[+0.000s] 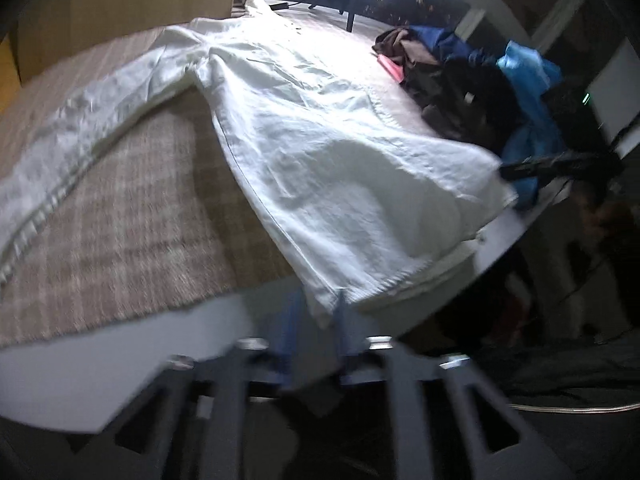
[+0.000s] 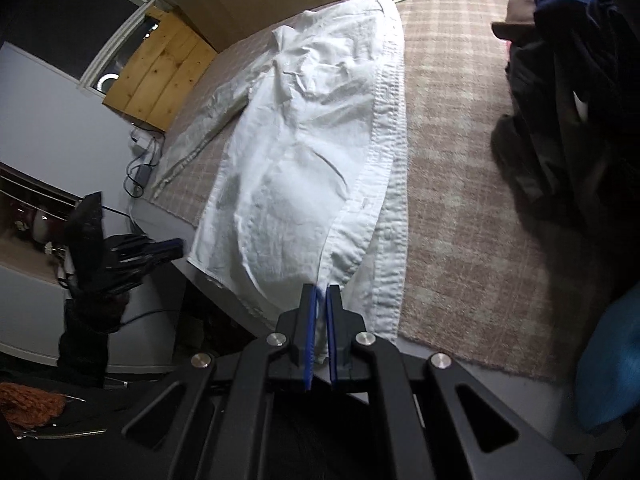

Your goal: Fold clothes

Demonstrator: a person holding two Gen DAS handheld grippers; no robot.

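White shirt [image 2: 304, 152] lies spread on the plaid blanket [image 2: 472, 184]; its hem hangs past the blanket's near edge; right gripper [image 2: 320, 292] is clamped on that hem; left gripper [image 1: 316, 304] pinches the hem's other corner; dark clothes pile [image 1: 464, 92] sits beside the shirt.

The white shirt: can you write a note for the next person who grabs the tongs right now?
Left tongs: appear shut on the white shirt, at its near hem corner; the picture is blurred.
Right tongs: shut on the other hem corner, by the button strip.
The shirt lies spread along the checked blanket, hem lifted towards you, one sleeve stretched out sideways.
A pile of dark and blue clothes waits further along.
Done: shirt laid out and gripped. Left: every fold on it, then the pile.
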